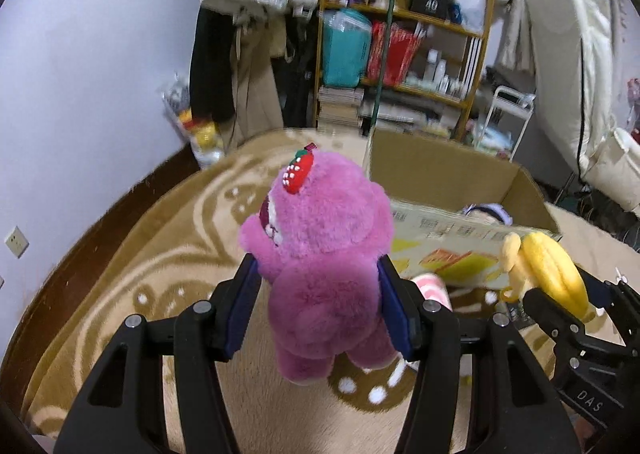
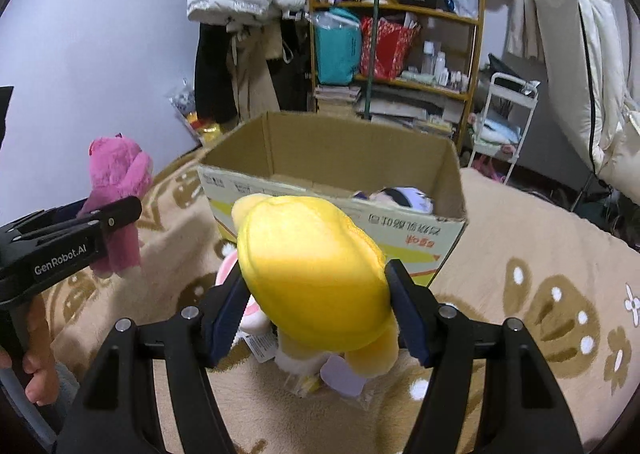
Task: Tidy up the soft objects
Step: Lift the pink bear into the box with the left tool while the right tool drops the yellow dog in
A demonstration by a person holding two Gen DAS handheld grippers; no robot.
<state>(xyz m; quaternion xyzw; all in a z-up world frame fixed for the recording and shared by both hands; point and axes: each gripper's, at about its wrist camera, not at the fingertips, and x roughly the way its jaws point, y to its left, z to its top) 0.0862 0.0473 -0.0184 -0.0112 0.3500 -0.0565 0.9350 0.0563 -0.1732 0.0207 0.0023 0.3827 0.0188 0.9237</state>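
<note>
A pink plush bear (image 1: 320, 266) with a red strawberry on its head hangs above the blanket, my left gripper (image 1: 318, 294) shut on its body. It also shows at the left of the right wrist view as the pink bear (image 2: 116, 190). My right gripper (image 2: 316, 302) is shut on a yellow plush toy (image 2: 312, 278), lifted in front of the open cardboard box (image 2: 360, 150). That yellow toy (image 1: 548, 274) appears at the right of the left wrist view. A soft toy with a purple-and-white head (image 2: 404, 196) lies inside the box.
A beige patterned blanket (image 2: 540, 254) covers the surface. More soft items (image 2: 256, 318) lie under the yellow toy, near the box front. A person's hand (image 2: 38, 370) holds the left gripper's handle. Behind stand a wooden shelf (image 2: 400, 54), hanging coats (image 2: 244, 34) and a white cart (image 2: 508, 114).
</note>
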